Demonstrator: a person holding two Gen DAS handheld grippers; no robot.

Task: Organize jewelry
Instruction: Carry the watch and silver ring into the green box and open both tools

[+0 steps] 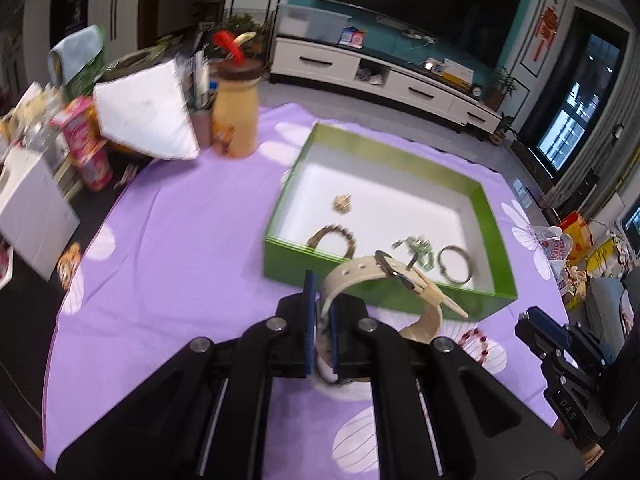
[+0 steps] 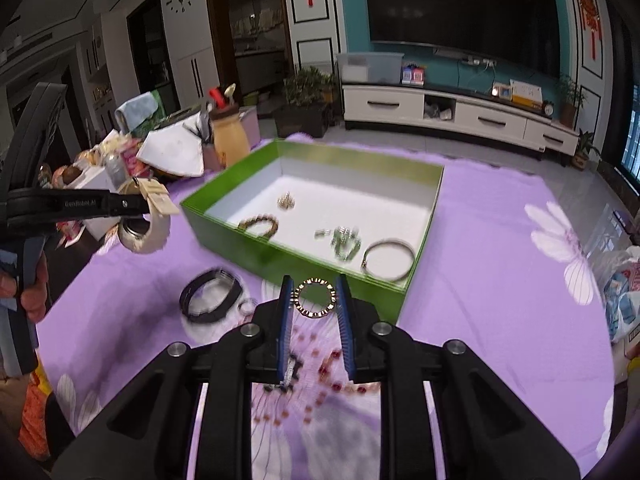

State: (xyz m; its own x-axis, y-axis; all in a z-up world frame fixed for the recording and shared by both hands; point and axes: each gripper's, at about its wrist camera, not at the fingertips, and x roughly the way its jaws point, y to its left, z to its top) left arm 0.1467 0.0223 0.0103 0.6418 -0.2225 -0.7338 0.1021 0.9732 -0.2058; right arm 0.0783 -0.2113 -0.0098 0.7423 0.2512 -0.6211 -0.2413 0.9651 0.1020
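The cream-strapped watch [image 1: 400, 280] hangs clenched by its case end between the left gripper [image 1: 322, 332] fingers, strap loop arching ahead toward the green box [image 1: 384, 284], probably so it can be dropped in beside the beaded bracelet [image 1: 334, 236] and silver bangle [image 1: 456, 264]. The right gripper [image 2: 316, 320] fingers pinch a gold link ring-bracelet [image 2: 314, 298] by both sides, just short of the box wall, above the purple flowered surface [image 2: 500, 280]. "GenRobot.AI" reads on the left tool's arm; the black bracelet [image 2: 210, 296] lies left of the right fingers.

Both wrist cameras look forward and steeply down along their grippers, close above the purple-clothed bench [image 1: 168, 264]. Both share the green box [image 1: 496, 240] and the television wall.
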